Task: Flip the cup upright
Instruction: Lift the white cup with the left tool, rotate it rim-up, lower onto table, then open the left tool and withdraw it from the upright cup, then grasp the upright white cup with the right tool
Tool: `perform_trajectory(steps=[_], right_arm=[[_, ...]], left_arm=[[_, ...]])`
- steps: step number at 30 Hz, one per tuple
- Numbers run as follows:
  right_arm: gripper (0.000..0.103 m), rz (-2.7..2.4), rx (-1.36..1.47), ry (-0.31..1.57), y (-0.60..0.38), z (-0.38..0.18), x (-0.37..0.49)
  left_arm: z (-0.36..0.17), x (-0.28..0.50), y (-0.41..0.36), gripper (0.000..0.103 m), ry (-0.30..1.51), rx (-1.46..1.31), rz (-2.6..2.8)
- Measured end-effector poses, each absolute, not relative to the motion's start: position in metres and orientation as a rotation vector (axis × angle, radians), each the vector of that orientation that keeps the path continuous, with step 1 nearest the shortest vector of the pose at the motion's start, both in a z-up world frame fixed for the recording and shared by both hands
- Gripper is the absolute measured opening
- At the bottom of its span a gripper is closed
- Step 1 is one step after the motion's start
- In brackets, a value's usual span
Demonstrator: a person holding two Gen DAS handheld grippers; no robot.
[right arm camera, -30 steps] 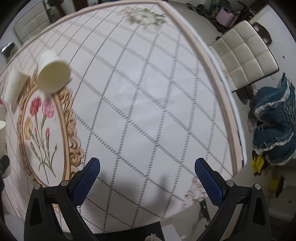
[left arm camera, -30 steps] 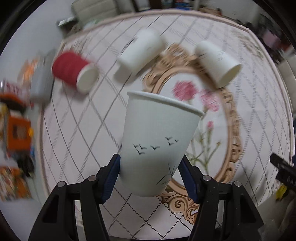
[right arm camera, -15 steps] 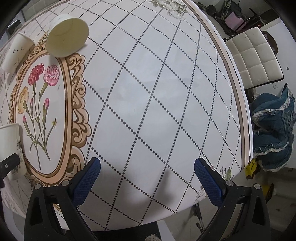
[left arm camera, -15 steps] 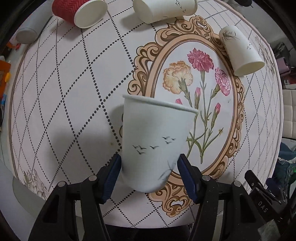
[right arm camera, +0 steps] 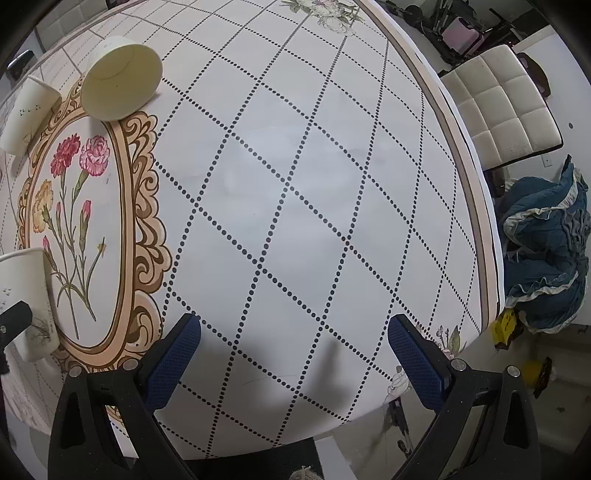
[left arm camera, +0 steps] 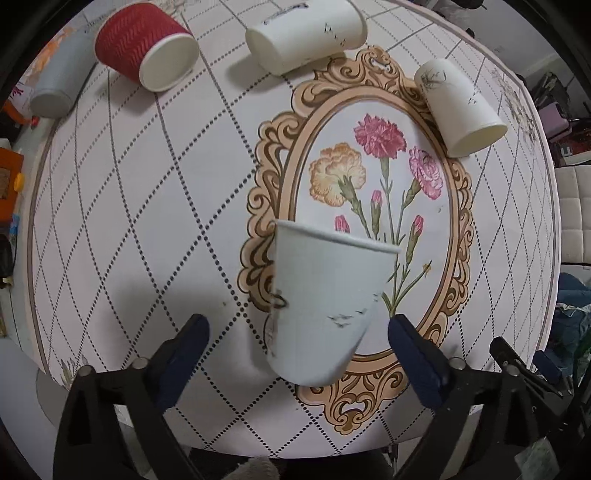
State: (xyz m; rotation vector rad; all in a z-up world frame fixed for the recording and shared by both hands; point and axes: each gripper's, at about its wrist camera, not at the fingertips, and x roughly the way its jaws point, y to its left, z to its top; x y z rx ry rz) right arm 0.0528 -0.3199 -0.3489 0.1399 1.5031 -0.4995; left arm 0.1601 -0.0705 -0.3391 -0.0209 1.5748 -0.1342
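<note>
Half a second ago your left tool (left arm camera: pixel 295 332) was clamped on the white cup with the bird print (left arm camera: pixel 325 302); now its blue pads (left arm camera: pixel 190 341) stand wide, clear of the cup on both sides. The cup has left the grip and stands mouth up, slightly tilted in the fisheye, on the counter (left arm camera: pixel 155 221) near its front edge, on the lower left of the printed floral oval frame (left arm camera: pixel 369 206). Its image is a little blurred, so you cannot tell whether it has fully settled. Your right tool (right arm camera: pixel 293 341) is spread wide as before, holding nothing, over bare cloth toward the counter's right edge.

Four other cups lie on their sides along the far edge of the counter. The red ribbed cup (left arm camera: pixel 146 46) points its white mouth toward you and shows nothing inside. The white cup beside it (left arm camera: pixel 304 35) shows you its base. The white cup at the frame's upper right (left arm camera: pixel 460 109) lies mouth outward; from the right wrist view its cream interior (right arm camera: pixel 120 83) looks bare. A grey cup (left arm camera: pixel 55 88) lies at the far left corner.

The upright cup sits between the left tool's pads, nearer the right pad, touching neither. From the right wrist it shows at the left border (right arm camera: pixel 27 295), well apart from the right tool.
</note>
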Motion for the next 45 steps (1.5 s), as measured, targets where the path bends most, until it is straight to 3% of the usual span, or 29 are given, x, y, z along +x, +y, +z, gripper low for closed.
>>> perform_trajectory(steps=[6,15,30,39,43,45], right_arm=[[0.102,-0.500,0.158,1.488,-0.320,-0.345,0.054],[0.102,-0.458,0.197,1.462,-0.301,-0.329,0.055],[0.098,-0.206,0.147,1.442,-0.182,-0.302,0.098],[0.088,-0.136,0.106,1.521,-0.130,-0.336,0.142],[0.069,-0.121,0.141,1.592,-0.123,-0.354,0.150],[0.066,-0.119,0.166,1.602,-0.123,-0.357,0.152]], left_arm=[[-0.313,0.164,-0.066,0.099,1.502,0.016,-0.113],[-0.279,0.159,0.009,0.099,1.321,0.149,0.054],[-0.319,0.142,0.086,0.099,1.374,0.146,0.211],[-0.336,0.138,0.101,0.099,1.417,0.121,0.218],[-0.343,0.138,0.105,0.099,1.449,0.109,0.202],[-0.347,0.138,0.106,0.099,1.465,0.099,0.190]])
